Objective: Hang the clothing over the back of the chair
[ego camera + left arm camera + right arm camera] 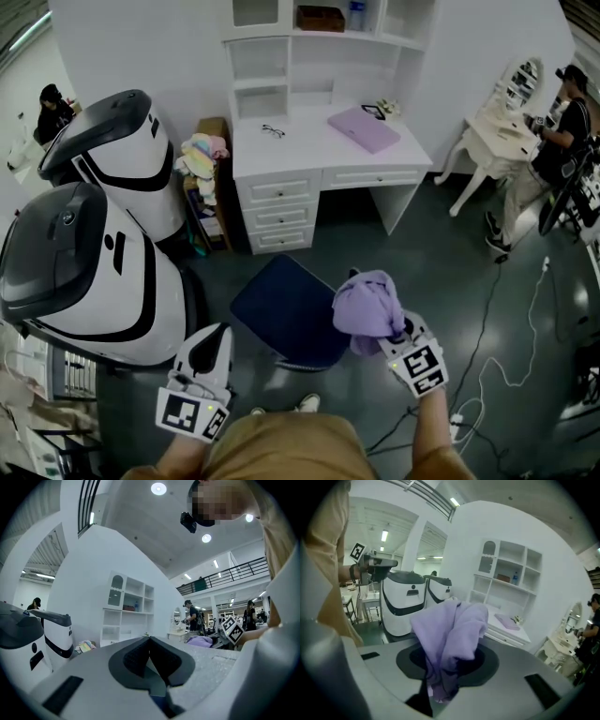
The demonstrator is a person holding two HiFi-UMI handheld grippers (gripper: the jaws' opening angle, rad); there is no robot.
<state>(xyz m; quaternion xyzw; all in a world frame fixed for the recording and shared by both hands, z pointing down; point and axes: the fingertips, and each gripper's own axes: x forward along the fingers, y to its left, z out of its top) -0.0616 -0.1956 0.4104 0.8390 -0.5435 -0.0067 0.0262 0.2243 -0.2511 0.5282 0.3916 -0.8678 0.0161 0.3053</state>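
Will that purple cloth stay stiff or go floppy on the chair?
Probably floppy: the purple cloth bunches and droops in folds from the right tongs. Likely light, since one pinched bit carries it all. It should drape over the blue chair, but might slide off.

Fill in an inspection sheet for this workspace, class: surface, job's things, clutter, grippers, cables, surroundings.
Surface: dark grey glossy floor.
Job's things: crumpled lilac cloth garment held near dark blue padded chair; not yet hung.
Clutter: pastel clothes pile beside white desk; purple folder and glasses on it.
Grippers: right gripper jaws shut on the garment; left gripper jaws shut, empty.
Cables: white cable loose on floor at right.
Surroundings: two white-and-black machines; person at white dressing table.
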